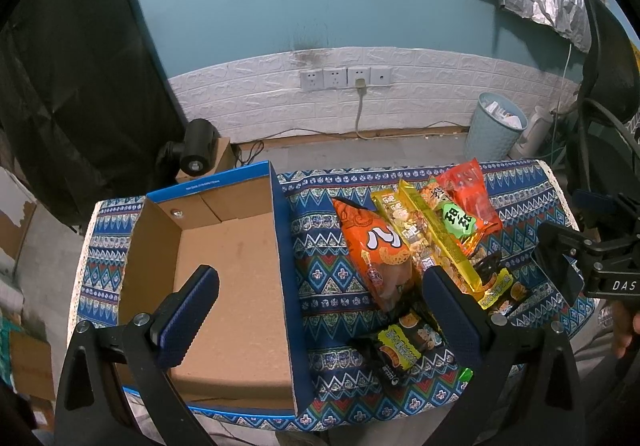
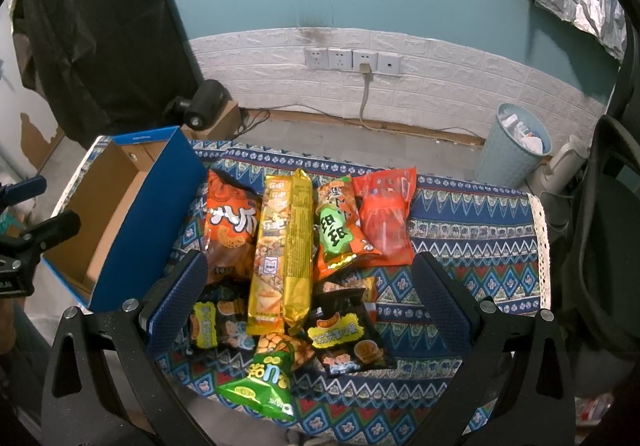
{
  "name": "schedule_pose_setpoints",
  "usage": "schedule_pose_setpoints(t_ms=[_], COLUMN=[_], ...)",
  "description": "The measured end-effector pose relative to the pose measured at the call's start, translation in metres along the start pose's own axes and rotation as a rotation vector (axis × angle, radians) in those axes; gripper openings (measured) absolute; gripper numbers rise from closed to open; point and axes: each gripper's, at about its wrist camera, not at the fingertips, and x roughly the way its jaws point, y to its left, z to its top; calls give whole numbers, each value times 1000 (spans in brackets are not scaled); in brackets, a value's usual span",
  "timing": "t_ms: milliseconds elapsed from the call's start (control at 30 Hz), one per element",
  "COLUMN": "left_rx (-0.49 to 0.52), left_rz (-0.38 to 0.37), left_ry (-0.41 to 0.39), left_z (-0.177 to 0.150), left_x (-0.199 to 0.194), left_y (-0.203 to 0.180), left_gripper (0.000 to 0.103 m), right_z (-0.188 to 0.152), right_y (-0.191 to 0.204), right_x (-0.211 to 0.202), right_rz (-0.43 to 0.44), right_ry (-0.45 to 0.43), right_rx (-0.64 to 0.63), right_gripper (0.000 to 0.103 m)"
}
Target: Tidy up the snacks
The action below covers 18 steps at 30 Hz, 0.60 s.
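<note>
A blue cardboard box (image 1: 280,246) with a brown empty inside (image 2: 132,214) stands on the left of the patterned table. Right of it lies a pile of snack bags: an orange bag (image 2: 230,230), a long yellow bag (image 2: 284,254), an orange-green bag (image 2: 336,230), a red bag (image 2: 386,214), two black packs (image 2: 348,334) and a green bag (image 2: 264,382). My left gripper (image 1: 320,294) hangs open over the box's right wall and the orange bag (image 1: 374,250). My right gripper (image 2: 312,286) stands open above the pile, holding nothing.
The tablecloth (image 2: 472,230) ends in a lace edge on the right. Behind the table are a pale blue waste bin (image 2: 514,150), wall sockets (image 2: 352,60) with a cord, and a black lamp (image 2: 204,104) on a box. A black chair (image 2: 608,238) stands at the right.
</note>
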Motion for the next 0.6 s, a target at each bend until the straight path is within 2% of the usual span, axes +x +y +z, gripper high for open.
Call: schedule_pose_setpoints(t_ms=[600], left_rx=[-8], left_rz=[-7], left_ry=[14], left_z=[1], left_x=[3], left_y=[0], left_gripper=[103], right_z=[0], right_y=[-1], right_x=[0], right_rz=[-1], right_ry=[2], right_rx=[0], right_gripper=[101])
